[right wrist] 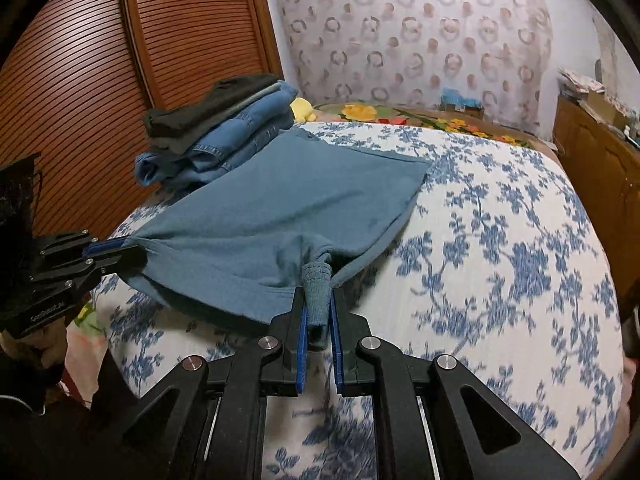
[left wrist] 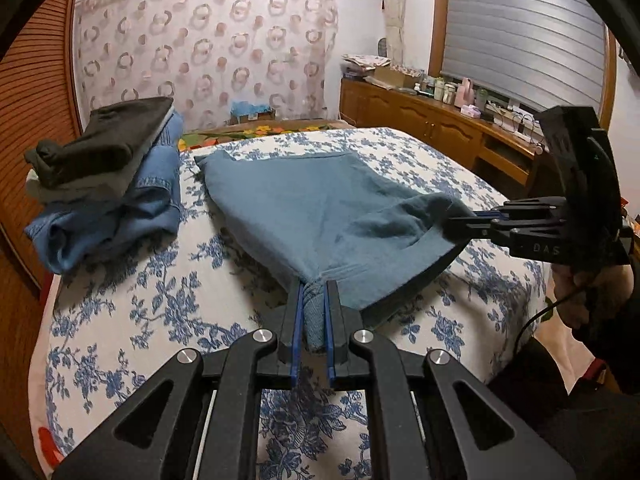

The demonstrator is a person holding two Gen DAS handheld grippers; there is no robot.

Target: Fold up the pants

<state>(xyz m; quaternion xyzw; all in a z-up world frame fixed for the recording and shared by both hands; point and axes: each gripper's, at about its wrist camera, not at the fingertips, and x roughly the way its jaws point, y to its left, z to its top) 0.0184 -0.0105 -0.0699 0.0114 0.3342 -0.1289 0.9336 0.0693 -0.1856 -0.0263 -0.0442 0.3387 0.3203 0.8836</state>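
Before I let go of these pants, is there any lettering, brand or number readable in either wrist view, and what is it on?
"DAS": pale letters on the black right gripper, seen from the left wrist; more may be hidden.
Pale print on the black left gripper, seen from the right wrist: too blurred to read.
Bottles and boxes on the wooden sideboard: labels too small to read.
Grey-blue pants, stack of folded clothes, floral bedspread: no text.
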